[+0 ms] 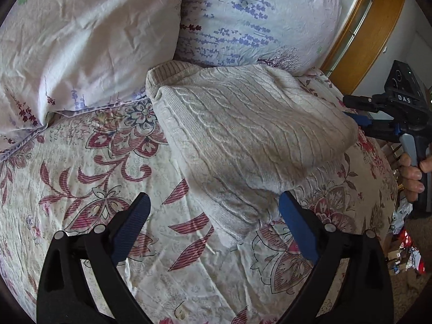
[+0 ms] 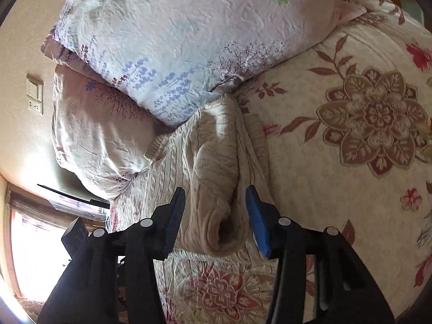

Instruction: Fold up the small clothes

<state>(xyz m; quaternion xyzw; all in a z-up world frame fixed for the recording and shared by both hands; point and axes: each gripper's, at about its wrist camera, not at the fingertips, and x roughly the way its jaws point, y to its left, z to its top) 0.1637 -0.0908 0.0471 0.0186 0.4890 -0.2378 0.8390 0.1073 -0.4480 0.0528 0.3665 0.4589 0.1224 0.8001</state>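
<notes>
A cream cable-knit sweater [image 1: 243, 132] lies folded into a thick bundle on the floral bedspread [image 1: 81, 189], its far edge against the pillows. My left gripper [image 1: 213, 208] is open and empty, its blue pads either side of the sweater's near corner, just above the bed. My right gripper [image 2: 216, 202] is open, its fingers straddling the sweater's rolled end [image 2: 213, 216] without closing on it. The right gripper also shows in the left wrist view [image 1: 356, 108] at the sweater's right edge, held by a hand.
Two pale floral pillows [image 1: 89, 40] [image 1: 256, 19] lie behind the sweater. A wooden headboard [image 1: 361, 24] curves at the upper right. Clutter lies on the floor [image 1: 405, 248] beside the bed. A wall switch [image 2: 35, 94] and a bright window [image 2: 35, 243] show at the left.
</notes>
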